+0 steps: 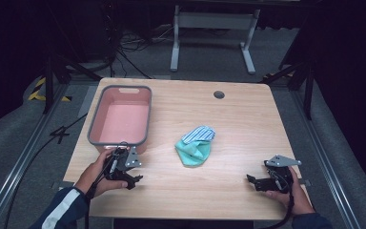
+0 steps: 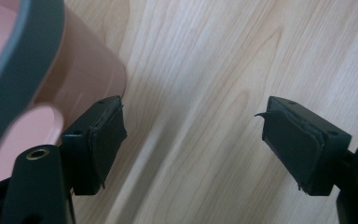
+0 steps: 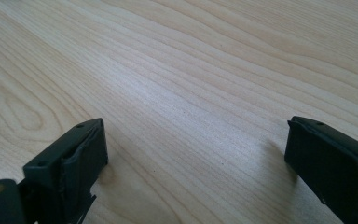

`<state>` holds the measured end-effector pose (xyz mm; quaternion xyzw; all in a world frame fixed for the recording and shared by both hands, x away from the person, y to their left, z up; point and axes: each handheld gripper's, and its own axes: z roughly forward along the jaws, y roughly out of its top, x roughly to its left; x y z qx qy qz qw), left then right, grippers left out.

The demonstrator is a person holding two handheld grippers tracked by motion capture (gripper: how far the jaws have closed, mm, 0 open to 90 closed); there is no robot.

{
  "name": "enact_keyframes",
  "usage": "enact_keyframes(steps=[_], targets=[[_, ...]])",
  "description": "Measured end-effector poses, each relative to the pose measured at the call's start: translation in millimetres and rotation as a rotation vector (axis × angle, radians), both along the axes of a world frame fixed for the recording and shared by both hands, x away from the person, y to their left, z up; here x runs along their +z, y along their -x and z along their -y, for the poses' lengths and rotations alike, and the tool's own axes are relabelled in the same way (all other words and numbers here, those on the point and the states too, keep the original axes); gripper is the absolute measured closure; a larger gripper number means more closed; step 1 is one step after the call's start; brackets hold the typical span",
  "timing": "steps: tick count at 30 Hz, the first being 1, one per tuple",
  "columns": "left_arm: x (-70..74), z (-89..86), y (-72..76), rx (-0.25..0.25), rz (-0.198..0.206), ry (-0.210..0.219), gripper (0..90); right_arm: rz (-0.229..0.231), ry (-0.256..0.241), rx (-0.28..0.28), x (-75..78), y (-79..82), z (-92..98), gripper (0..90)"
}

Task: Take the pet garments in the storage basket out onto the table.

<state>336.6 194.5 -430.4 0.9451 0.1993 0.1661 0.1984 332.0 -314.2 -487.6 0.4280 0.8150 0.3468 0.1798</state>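
A wooden table (image 1: 248, 119) holds a pink basin (image 1: 121, 119) and, mid-table, a crumpled teal cloth (image 1: 195, 147). The left gripper (image 1: 131, 180) beside the basin and right gripper (image 1: 252, 181) both have jaws spread, empty

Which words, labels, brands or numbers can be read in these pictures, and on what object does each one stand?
None can be read.
The pink bin, the cloth, the table, the left gripper and the right gripper carry no visible text.
The cloth has blue stripes and plain green fabric, no print.
The floor tape has yellow and black stripes, a warning pattern without words.
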Motion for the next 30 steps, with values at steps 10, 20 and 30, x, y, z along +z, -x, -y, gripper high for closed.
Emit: enact_keyframes(steps=[10, 20, 30], targets=[[-19.3, -27.7, 4.6, 0.054, -0.007, -0.045, 20.8, 0.0, 0.0, -0.001, 0.0, 0.1, 0.0, 6.0], [-33.6, -65.1, 5.7, 0.126, -0.041, 0.161, 17.3, 0.0, 0.0, -0.002, 0.0, 0.1, -0.1, 6.0], [-48.7, -97.7, 10.0, 0.183, -0.074, 0.348, 15.2, 0.0, 0.0, -0.001, 0.0, 0.1, 0.0, 6.0]])
